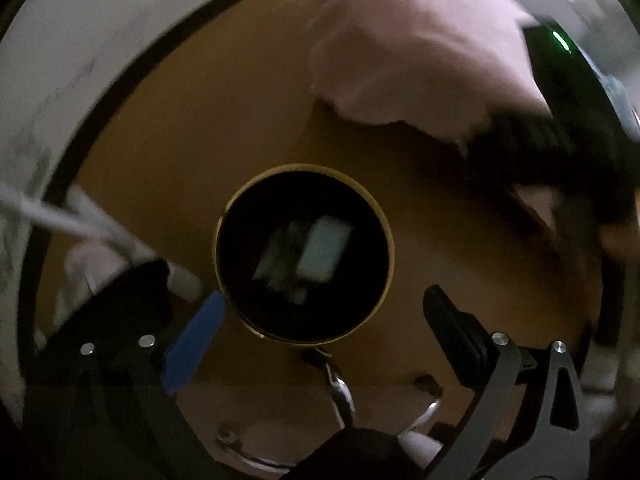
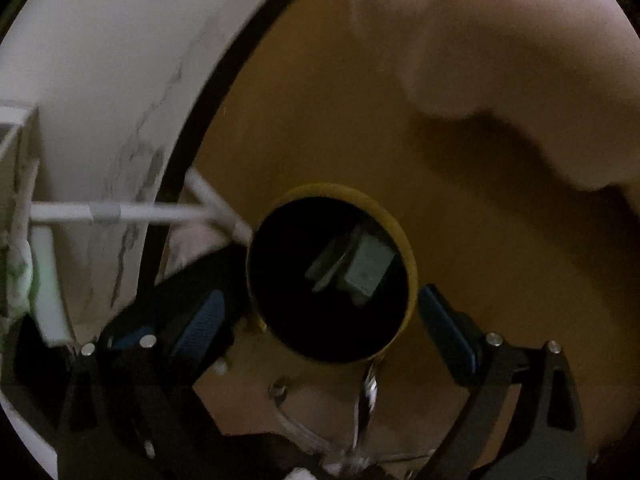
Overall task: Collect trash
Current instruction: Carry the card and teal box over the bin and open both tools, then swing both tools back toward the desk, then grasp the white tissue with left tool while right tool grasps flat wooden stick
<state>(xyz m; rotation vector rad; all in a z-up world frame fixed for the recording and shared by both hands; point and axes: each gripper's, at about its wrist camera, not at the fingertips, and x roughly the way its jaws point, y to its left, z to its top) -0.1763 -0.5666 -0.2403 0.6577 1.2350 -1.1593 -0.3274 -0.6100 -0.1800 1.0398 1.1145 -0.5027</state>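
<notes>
A round bin with a yellow rim (image 1: 379, 216) stands on the brown floor; pale crumpled trash (image 1: 322, 250) lies at its dark bottom. My left gripper (image 1: 320, 312) is open, its fingers on either side of the bin's near rim, nothing between them. In the right wrist view the same bin (image 2: 408, 254) with the pale trash (image 2: 366, 268) sits between my right gripper's fingers; the right gripper (image 2: 316, 316) is open and empty. The other gripper's black body (image 1: 568, 136) reaches in from the upper right of the left wrist view.
A pink cloth (image 1: 408, 40) lies on the floor beyond the bin and fills the top right of the right wrist view (image 2: 512, 52). A white marbled wall (image 2: 120, 80) with a dark skirting is on the left. White rack tubes (image 2: 120, 213) stand by the wall.
</notes>
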